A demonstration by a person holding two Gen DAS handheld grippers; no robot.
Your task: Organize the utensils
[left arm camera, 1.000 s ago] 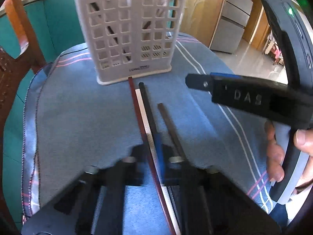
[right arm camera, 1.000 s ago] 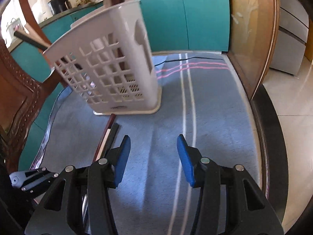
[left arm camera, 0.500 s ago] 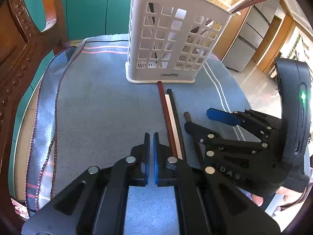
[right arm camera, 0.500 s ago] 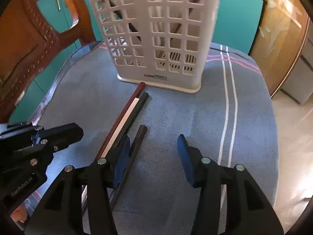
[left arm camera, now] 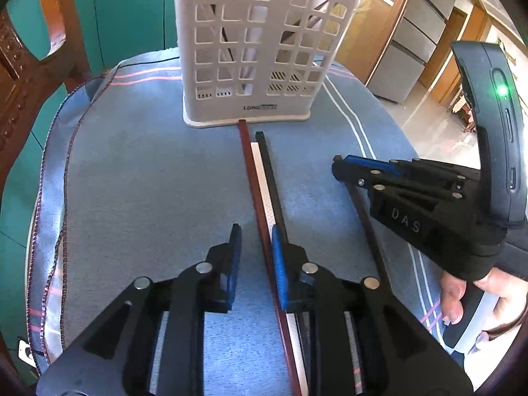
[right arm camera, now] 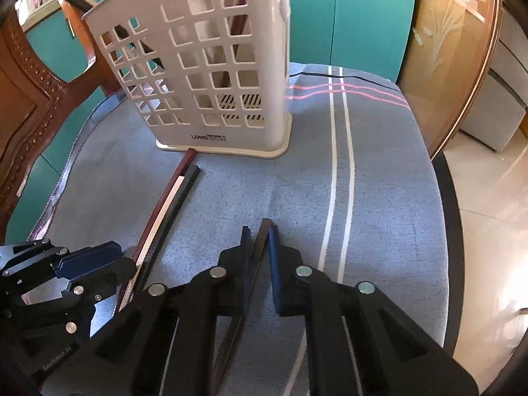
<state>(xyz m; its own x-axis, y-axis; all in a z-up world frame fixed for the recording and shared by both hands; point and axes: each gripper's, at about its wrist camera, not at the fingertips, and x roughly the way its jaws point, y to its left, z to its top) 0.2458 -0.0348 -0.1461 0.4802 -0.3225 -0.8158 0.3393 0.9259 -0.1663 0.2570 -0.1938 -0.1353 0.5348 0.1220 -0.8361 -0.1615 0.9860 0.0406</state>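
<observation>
Right tongs (right arm camera: 255, 231) have just been closing and are now clamped on a dark stick (right arm camera: 260, 241), gripping near its far tip; the rest of the stick runs back under the tool toward 6 o'clock. Left tongs (left arm camera: 254, 234) have just been opening: the pads stand slightly apart, empty, the right pad sitting over a bundle of three sticks, red (left arm camera: 250, 171), white (left arm camera: 260, 171) and black (left arm camera: 269, 168), lying side by side on the surface (left arm camera: 148, 181). The bundle points to 12 o'clock, the red tip touching the foot of the white basket (left arm camera: 250, 52), which stands upright and already holds several sticks. These look like chopsticks: light, rigid, thin, smooth, likely to roll or pivot in the pads. A hold at the very tip invites swinging; a hold nearer the middle would probably be steadier for upending into the basket. Striped blue cloth covers the surface.
</observation>
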